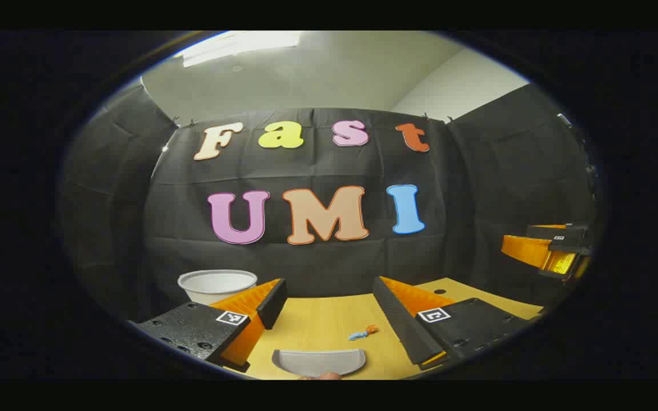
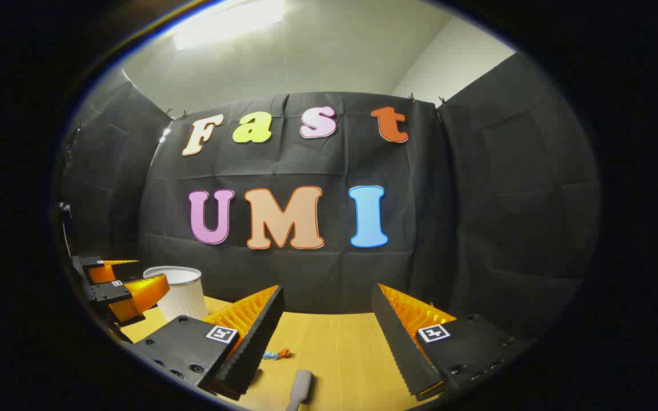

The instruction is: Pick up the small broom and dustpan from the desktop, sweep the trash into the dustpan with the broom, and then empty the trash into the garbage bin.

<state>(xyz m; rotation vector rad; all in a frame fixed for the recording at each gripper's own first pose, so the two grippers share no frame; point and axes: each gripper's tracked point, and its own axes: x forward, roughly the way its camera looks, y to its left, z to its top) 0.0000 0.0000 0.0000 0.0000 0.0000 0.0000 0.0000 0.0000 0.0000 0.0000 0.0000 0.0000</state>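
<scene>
Both grippers' fingers held wide apart, nothing gripped. Left gripper (image 1: 329, 311) lowered squarely over dustpan (image 1: 319, 362); right gripper (image 2: 329, 319) aligned along broom handle (image 2: 300, 389) before closing.

Grey dustpan (image 1: 319, 362) flat on desktop (image 1: 317, 325), small trash scrap (image 1: 362, 332) beyond, white garbage bin (image 1: 216, 285) upright at far-left.

Left gripper (image 1: 329, 302): I hold it level, fingers spread wide, gripping nothing. Right gripper (image 2: 328, 311): likewise, level and empty.
</scene>
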